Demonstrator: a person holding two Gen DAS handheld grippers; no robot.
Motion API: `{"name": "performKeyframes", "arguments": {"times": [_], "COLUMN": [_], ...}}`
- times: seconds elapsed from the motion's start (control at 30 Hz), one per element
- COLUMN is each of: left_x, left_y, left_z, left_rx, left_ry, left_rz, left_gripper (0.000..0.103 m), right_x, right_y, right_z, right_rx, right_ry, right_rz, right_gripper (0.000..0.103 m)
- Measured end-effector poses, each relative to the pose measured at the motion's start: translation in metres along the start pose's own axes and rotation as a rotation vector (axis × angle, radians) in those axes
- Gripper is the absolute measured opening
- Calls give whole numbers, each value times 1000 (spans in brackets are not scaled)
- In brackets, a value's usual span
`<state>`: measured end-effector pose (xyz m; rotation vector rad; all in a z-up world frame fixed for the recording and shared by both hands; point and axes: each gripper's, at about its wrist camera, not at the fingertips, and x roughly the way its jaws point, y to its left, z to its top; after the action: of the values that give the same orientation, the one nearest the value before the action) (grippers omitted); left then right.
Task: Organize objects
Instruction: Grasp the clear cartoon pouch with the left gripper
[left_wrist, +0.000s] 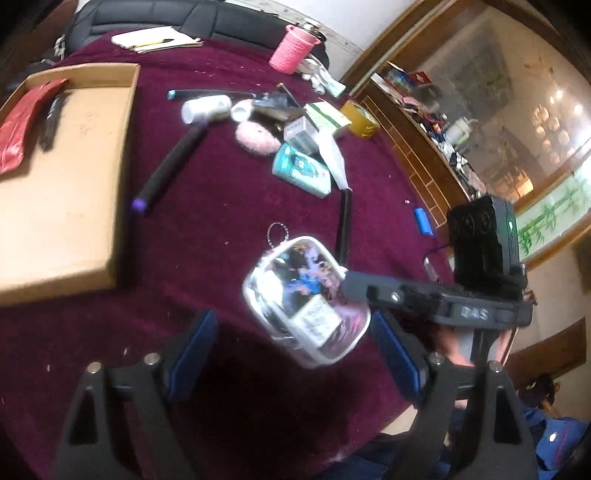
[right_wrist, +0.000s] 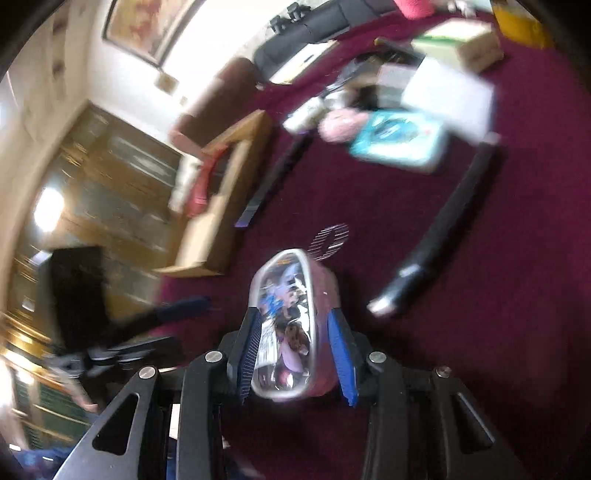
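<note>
A clear zip pouch with colourful contents and a ball-chain loop hangs just above the maroon tablecloth. My right gripper is shut on the pouch, one blue pad against each side. In the left wrist view it reaches in from the right, with a dark finger on the pouch's edge. My left gripper stands open and wide. The pouch's lower end sits between its blue pads, and the left pad is well clear of it. A cardboard tray lies to the left, holding a red packet and a black pen.
A black marker with a purple end and a black tube lie beyond the pouch. Further back is a pile: white bottle, pink fluffy ball, teal pack, boxes, yellow tin. A pink knitted cup stands at the far edge.
</note>
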<state>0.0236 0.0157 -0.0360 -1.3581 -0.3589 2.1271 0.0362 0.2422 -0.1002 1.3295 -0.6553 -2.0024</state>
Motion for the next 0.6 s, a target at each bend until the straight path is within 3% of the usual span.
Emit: {"name": "performKeyframes", "arguments": {"times": [0.03, 0.1, 0.3, 0.5, 0.6], "left_x": [-3, -7, 2, 40, 57], "left_y": [2, 5, 3, -27, -22], "left_z": [-1, -2, -2, -11, -9], "left_rx": [-4, -12, 8, 204, 194], "left_ry": [-4, -6, 11, 74, 95], "left_rz": [3, 12, 84, 345, 407], "left_gripper": [85, 85, 90, 90, 90], "right_x": [8, 12, -23, -37, -36], "right_y": [3, 4, -12, -23, -24], "right_z": [-7, -11, -3, -4, -1], "right_rx": [17, 21, 42, 41, 54], "right_ry": [37, 52, -67, -104, -116], "right_rz": [102, 157, 36, -25, -80], "right_gripper": [42, 42, 42, 42, 42]}}
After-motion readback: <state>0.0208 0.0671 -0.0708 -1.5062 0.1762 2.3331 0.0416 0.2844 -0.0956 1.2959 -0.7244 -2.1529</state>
